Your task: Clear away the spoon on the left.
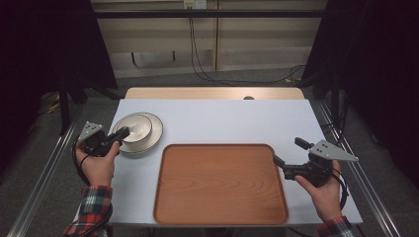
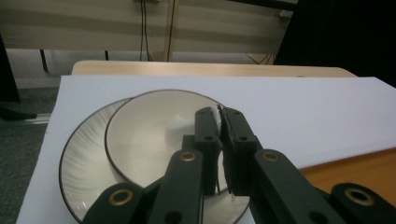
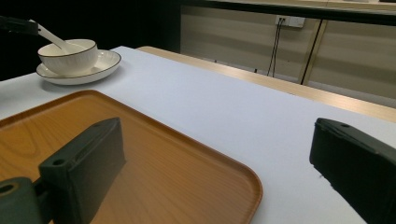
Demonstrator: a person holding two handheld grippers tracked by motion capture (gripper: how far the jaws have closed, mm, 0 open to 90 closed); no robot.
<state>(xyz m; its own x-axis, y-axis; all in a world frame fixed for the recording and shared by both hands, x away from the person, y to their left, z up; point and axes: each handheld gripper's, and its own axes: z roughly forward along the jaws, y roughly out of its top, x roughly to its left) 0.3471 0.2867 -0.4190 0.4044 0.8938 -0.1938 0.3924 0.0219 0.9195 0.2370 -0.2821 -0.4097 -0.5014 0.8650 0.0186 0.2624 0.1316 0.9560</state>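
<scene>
White spoon point(image 3: 49, 36) in cream dark-rimmed bowl point(image 3: 68, 56), left tongs point(image 2: 219, 122) clamping handle

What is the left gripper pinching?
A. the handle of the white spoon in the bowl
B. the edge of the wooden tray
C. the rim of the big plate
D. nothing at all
A: in the left gripper view the left gripper has its jaws shut on the white spoon, which reaches down into the bowl standing on the plate; the tray lies apart from it.
</scene>
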